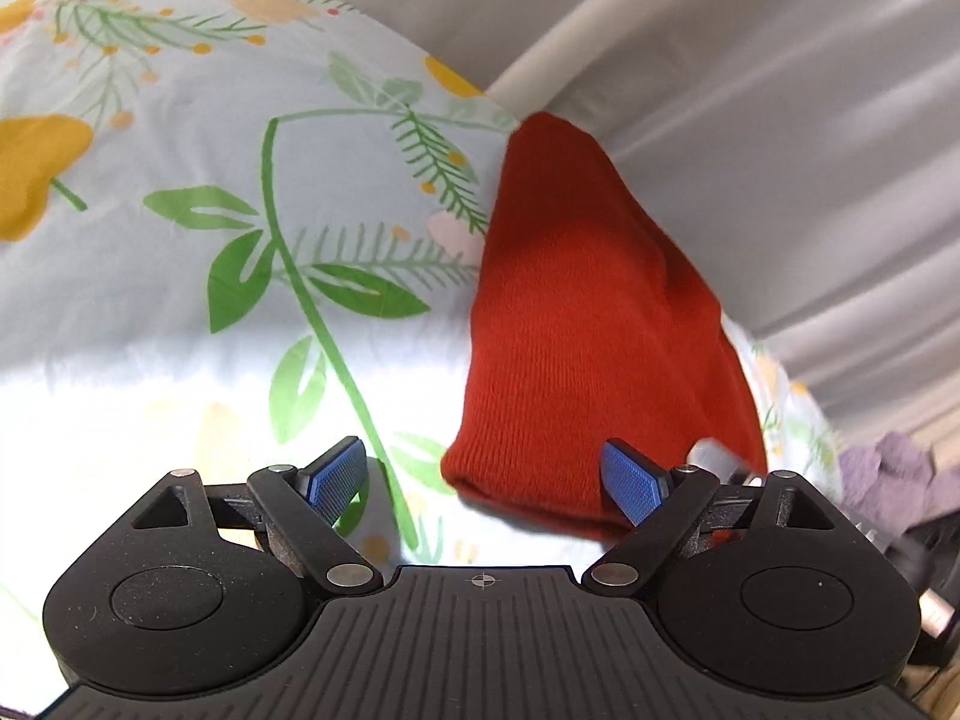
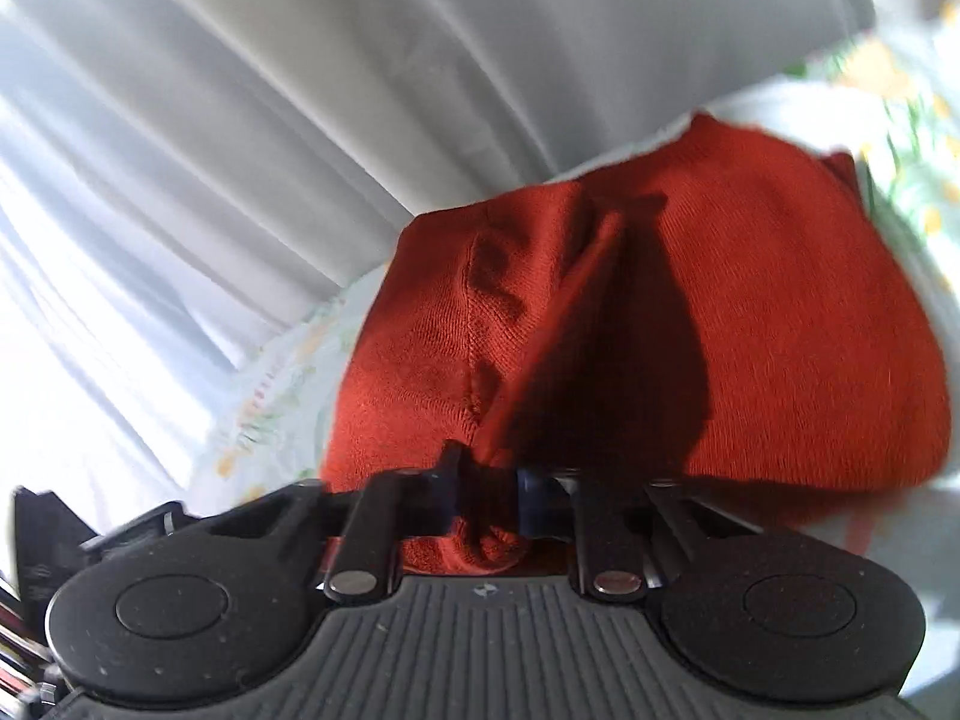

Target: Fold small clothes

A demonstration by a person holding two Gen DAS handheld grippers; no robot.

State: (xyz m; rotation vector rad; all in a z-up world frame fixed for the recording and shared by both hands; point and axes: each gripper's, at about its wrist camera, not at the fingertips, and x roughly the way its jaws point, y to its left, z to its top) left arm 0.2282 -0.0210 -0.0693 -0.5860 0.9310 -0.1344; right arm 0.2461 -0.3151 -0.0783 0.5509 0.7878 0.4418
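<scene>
Right wrist view shows your right gripper [image 2: 489,498] clenched on the red knit garment's [image 2: 720,312] bunched edge at lower centre, likely to lift it for folding, while your left gripper [image 1: 486,480] waits released.

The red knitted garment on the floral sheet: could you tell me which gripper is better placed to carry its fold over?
Right. The right gripper is already shut on the red knitted garment, cloth bunched between its jaws. The left gripper is open and holds nothing.
</scene>
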